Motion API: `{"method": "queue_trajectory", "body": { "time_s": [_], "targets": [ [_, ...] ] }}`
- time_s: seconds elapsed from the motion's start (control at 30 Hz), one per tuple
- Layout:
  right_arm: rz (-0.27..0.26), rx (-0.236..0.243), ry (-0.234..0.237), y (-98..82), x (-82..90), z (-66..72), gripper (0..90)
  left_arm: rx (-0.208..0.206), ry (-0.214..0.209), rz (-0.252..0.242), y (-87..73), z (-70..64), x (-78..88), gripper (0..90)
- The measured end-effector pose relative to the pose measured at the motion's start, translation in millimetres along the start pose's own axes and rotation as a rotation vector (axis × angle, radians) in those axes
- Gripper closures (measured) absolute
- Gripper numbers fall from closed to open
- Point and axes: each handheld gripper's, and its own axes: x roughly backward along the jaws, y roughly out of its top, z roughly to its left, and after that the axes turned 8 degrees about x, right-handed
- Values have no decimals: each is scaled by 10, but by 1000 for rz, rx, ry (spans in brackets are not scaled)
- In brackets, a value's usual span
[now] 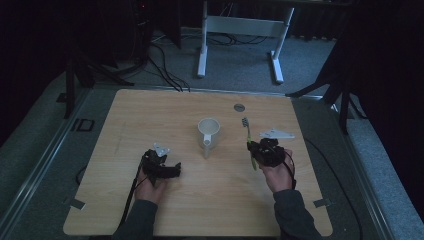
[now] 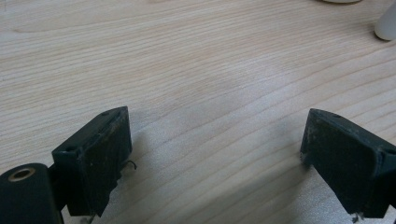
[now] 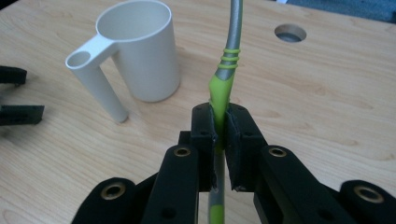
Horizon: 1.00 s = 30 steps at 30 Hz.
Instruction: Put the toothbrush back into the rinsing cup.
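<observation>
Right gripper [image 3: 219,128]: jaws pinched tight on the toothbrush [image 3: 227,70], gripping its green handle part; it sits to the right of the white cup [image 3: 142,51], near it.
Left gripper [image 2: 215,154]: jaws spread wide with nothing between them, bare wood of the table [image 2: 187,70] under the gap; in the high view it lies left of the cup and nearer the person.
Toothbrush: grey and green, runs forward from the right jaws; in the high view its bristle head lies just right of the cup, beyond the gripper.
Cup: upright near the table's middle, its tube-like handle pointing toward the person.
Round hole [image 3: 290,33]: in the tabletop beyond the cup, to its right.
</observation>
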Motion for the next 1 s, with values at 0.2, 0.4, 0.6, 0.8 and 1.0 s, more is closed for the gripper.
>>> {"method": "queue_trajectory", "body": {
  "time_s": [0.2, 0.4, 0.6, 0.8, 1.0],
  "targets": [
    [-29, 5, 12, 25, 8, 13, 823, -3, 0, 3, 1, 2, 2, 91],
    [-46, 13, 25, 62, -8, 50, 823, -2, 0, 2, 1, 1, 1, 91],
    [-52, 15, 30, 92, -35, 77, 823, 1, 0, -1, 0, -1, -1, 91],
    [-64, 23, 35, 125, -51, 117, 823, -1, 0, 0, 1, 1, 0, 91],
    [-96, 29, 38, 162, -55, 149, 823, 0, 0, 1, 0, 0, 1, 91]
  ]
}}
